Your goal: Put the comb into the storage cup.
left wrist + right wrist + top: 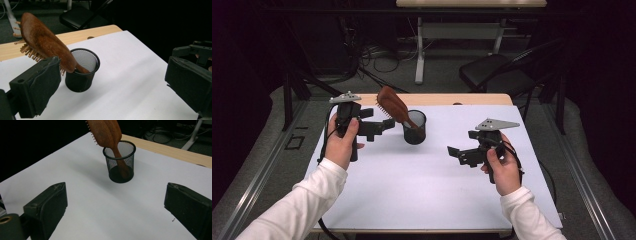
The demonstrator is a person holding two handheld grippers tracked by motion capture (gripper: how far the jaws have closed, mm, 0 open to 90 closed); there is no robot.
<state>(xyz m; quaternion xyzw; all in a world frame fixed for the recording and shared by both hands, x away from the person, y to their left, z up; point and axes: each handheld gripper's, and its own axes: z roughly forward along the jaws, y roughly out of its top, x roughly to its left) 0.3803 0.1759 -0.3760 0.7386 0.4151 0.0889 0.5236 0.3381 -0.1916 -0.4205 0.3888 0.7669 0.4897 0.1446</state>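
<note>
On the white table [427,190] a hairbrush [393,104] leans from the mesh cup [415,128]; either spread, empty gripper, left [384,125] or right [457,154], could topple it

No text, labels, brands, nos. or signs can be read anywhere in the 3 views.
</note>
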